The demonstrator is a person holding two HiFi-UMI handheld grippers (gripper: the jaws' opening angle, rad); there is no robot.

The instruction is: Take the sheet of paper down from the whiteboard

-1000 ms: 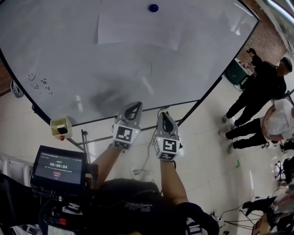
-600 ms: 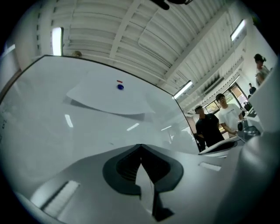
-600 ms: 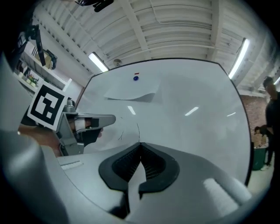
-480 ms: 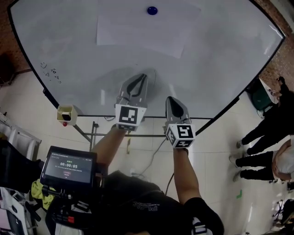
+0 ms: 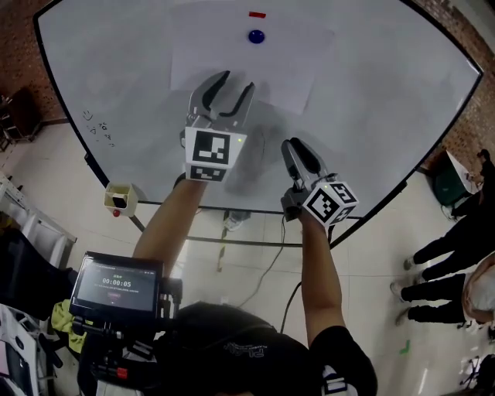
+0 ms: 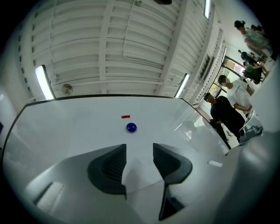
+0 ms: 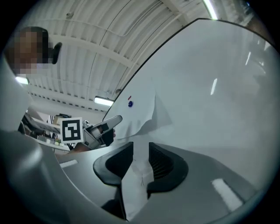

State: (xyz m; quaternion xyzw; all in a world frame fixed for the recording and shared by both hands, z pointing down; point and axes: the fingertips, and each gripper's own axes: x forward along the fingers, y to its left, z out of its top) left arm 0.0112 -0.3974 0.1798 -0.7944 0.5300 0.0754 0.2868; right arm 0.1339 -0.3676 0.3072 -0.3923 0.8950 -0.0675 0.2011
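1. The sheet (image 5: 286, 69) lies flat on the whiteboard (image 5: 387, 100), pinned near its top edge by one blue magnet (image 5: 256, 35). A small red mark (image 5: 257, 14) sits just above the magnet. Nothing else appears to hold the sheet, so the magnet is what has to give.
2. The left gripper (image 5: 239, 78) is up at the sheet's bottom edge, its jaws released and well apart. In the left gripper view that edge crosses the gap between them. They look lined up to pinch the free lower edge, the part easiest to lift off the board. I cannot tell whether the tips touch the paper.
3. The right gripper (image 5: 294, 145) is lower and to the right, below the sheet and apart from it. Its jaws are clenched on a narrow white strip (image 7: 138, 175), seemingly a scrap of paper, which trails back toward the camera. The strip is not the sheet. Held low like this, the right gripper leaves the left a clear approach.
4. The task looks to be at the reach stage, with the sheet fully up and ungripped. The next move probably calls for closing the left jaws on the edge and drawing the paper out from under the magnet. A sharp tug could tear it there.
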